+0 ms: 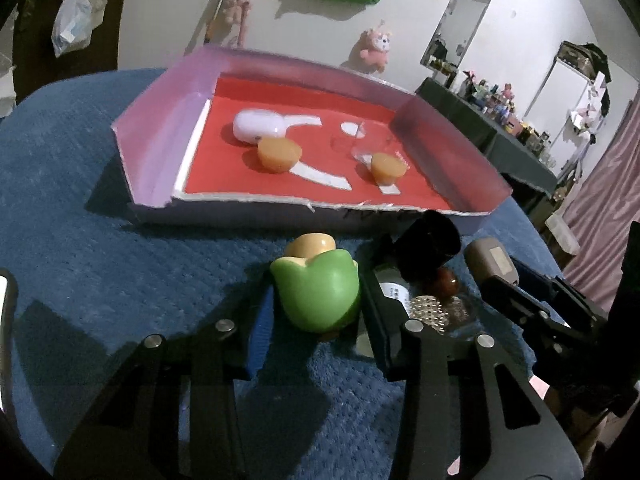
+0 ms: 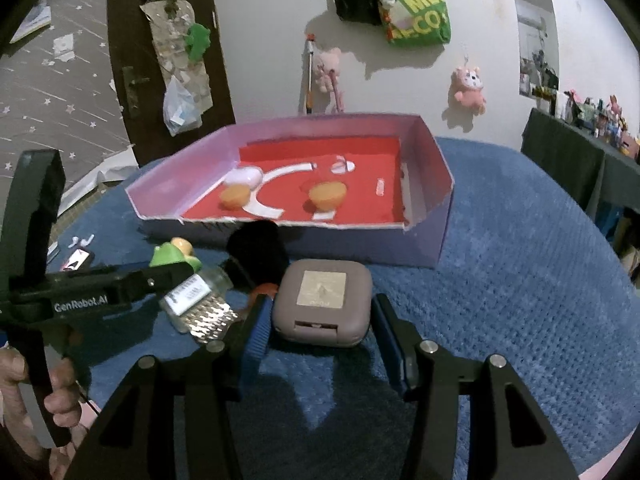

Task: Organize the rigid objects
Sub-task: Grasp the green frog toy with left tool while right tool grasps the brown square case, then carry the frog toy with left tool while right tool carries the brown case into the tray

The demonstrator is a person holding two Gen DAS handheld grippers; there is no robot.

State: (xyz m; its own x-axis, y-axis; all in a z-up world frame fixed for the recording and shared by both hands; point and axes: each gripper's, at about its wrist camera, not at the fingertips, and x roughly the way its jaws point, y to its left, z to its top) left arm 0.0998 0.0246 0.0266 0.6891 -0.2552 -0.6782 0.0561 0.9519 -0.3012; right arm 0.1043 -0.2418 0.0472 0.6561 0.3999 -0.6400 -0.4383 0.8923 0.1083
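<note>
Green tulip-shaped toy sits clamped between the left gripper fingers, just before the tray's near edge. Right gripper straddles the mauve square case, jaws apart. Picking is under way; next, each needs lifting over the tray wall.

Your green tulip-shaped toy sits upright on the blue blanket; the mauve square case lies flat beside the tray.

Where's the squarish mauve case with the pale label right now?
The squarish mauve case sits on the blue blanket between the right gripper's open fingers, in front of the purple tray, right of the glass jar.
</note>
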